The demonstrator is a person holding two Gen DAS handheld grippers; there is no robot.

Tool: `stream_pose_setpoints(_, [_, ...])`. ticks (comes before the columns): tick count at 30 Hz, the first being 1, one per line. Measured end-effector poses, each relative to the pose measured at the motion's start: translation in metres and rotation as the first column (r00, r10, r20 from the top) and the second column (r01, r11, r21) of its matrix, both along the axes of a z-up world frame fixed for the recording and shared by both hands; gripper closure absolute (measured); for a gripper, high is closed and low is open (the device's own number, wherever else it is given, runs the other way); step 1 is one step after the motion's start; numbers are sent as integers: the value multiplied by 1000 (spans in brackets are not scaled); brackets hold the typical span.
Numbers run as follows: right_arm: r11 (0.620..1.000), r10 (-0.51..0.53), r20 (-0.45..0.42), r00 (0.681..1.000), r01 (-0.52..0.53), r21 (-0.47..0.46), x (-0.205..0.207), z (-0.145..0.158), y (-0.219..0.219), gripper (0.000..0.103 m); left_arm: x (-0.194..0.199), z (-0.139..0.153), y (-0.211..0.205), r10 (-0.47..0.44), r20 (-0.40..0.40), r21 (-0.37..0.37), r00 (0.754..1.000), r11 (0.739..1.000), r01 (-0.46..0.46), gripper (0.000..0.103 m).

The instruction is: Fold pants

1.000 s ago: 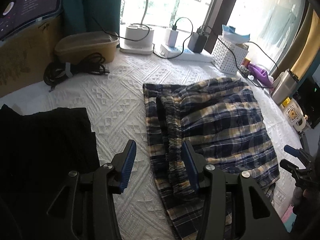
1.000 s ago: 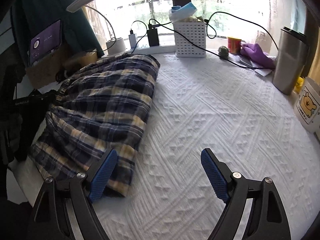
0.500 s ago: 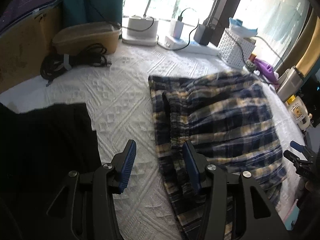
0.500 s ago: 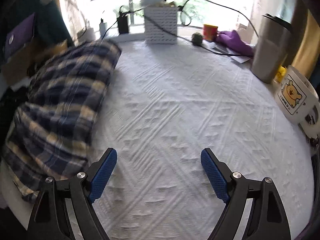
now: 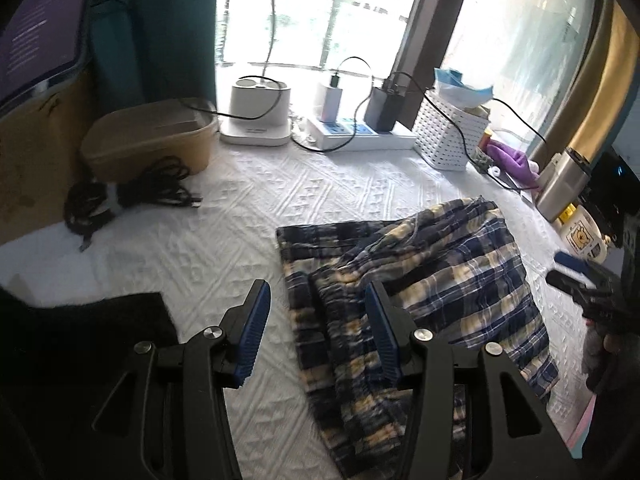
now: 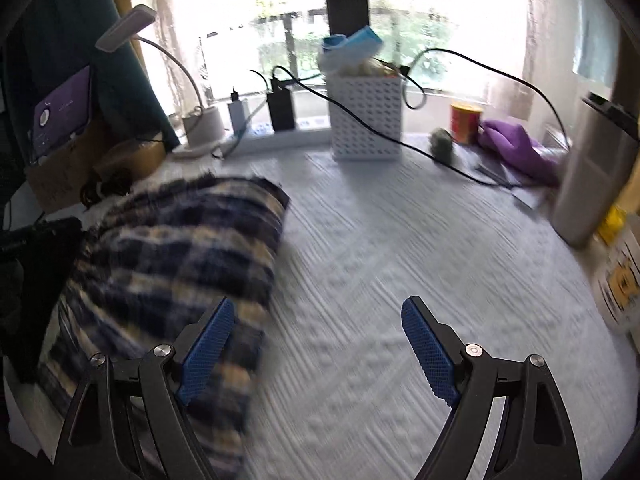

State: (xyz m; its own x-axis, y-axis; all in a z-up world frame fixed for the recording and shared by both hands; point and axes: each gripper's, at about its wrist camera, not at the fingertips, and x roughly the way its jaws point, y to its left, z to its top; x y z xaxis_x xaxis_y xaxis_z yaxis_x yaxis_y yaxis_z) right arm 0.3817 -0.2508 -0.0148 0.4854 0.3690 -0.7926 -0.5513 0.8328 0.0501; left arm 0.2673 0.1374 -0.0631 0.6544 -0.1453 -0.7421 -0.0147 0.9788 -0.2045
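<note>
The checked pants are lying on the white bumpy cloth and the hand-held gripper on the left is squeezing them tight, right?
Not quite. The checked pants do lie on the white bumpy cloth, but the left hand-held gripper isn't squeezing them. The left wrist view shows its blue fingers apart, with nothing pinched between them; one finger sits over the pants, the other over bare cloth.

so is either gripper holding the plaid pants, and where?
Neither. Left gripper and right gripper are open and empty above the plaid pants.
</note>
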Motion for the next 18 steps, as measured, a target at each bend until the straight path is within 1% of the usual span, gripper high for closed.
stream_pose_setpoints(2, [1000, 18, 1, 1000, -18, 8, 6, -1, 7, 17, 6, -3, -3, -19, 0, 1, 1000, 1000, 19, 54])
stream_pose_setpoints(3, [1000, 30, -2, 1000, -30, 8, 10, -2, 11, 20, 8, -4, -4, -24, 1, -1, 1000, 1000, 24, 54])
stream_pose_setpoints(4, [999, 40, -6, 999, -40, 7, 14, -3, 14, 25, 10, -6, -5, -30, 0, -2, 1000, 1000, 30, 54])
stream_pose_setpoints(8, [998, 57, -26, 998, -57, 8, 25, -10, 25, 28, 20, -11, -6, -50, -10, -8, 999, 999, 50, 54])
stream_pose_setpoints(18, [996, 90, -57, 994, -88, 32, 49, -23, 46, 30, 35, -25, -11, -86, -43, -33, 995, 996, 84, 54])
